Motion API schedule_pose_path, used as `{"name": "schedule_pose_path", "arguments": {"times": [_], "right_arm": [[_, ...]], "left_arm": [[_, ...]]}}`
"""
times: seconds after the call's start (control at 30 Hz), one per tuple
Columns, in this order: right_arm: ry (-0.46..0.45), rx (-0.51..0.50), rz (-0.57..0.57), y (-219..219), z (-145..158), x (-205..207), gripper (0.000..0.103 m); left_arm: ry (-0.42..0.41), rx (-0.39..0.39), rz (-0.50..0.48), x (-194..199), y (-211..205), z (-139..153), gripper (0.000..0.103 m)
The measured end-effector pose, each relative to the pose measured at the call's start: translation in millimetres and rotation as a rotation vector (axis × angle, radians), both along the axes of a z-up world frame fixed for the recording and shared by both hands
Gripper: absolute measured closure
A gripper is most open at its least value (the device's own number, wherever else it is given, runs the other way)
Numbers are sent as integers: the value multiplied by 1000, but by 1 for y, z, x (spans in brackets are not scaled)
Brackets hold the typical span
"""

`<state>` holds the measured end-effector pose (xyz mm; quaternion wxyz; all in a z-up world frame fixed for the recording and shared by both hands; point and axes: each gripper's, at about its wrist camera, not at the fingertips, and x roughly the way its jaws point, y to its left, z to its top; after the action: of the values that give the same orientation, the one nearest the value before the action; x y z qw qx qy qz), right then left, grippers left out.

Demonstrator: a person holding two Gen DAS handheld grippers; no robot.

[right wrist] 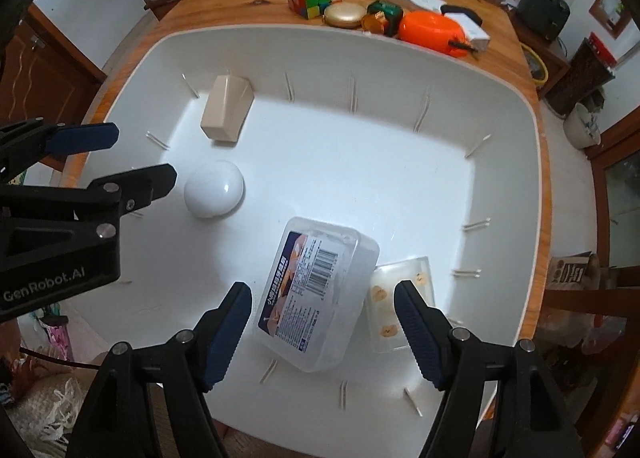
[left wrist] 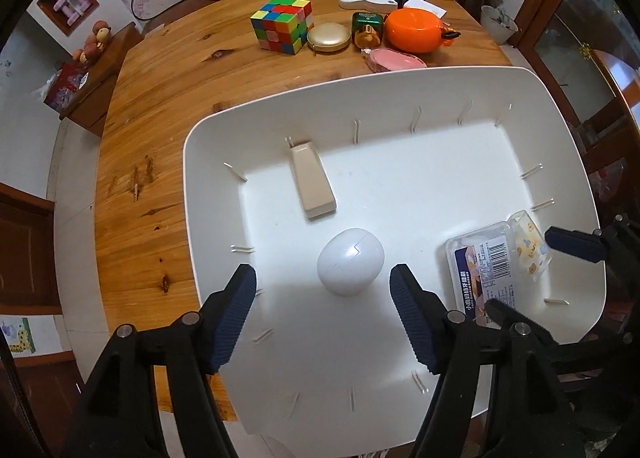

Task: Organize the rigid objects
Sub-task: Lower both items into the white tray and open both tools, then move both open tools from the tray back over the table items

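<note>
Rigid objects already lie in the white bin (right wrist: 500, 105): a clear plastic box (right wrist: 316, 294) between the right gripper (right wrist: 324, 330)'s spread, empty jaws, and a white egg-shaped case (left wrist: 351, 261) just ahead of the left gripper (left wrist: 324, 314)'s jaws, likewise apart and gripping nothing. Beyond the egg rests a beige block (left wrist: 313, 185). Farther off on the table (left wrist: 168, 105) wait a puzzle cube (left wrist: 282, 25) and an orange case (left wrist: 416, 30). All look light, stiff and slick; flat opposite sides should grip best.
</note>
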<state>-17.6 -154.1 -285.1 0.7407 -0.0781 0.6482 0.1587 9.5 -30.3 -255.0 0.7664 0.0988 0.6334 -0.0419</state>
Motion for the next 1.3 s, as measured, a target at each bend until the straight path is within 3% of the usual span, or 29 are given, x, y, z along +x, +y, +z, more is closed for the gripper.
{"name": "schedule_pose_path", "arguments": {"times": [0.4, 0.93, 1.3], "right_arm": [[-88, 8, -55, -10, 24, 9, 28], [-202, -4, -59, -9, 50, 19, 28], [-271, -5, -68, -17, 77, 31, 28]], "left_arm": [[-108, 27, 19, 1, 6, 31, 30], [-183, 33, 46, 11, 14, 59, 30], [-233, 10, 39, 40, 15, 89, 30]]}}
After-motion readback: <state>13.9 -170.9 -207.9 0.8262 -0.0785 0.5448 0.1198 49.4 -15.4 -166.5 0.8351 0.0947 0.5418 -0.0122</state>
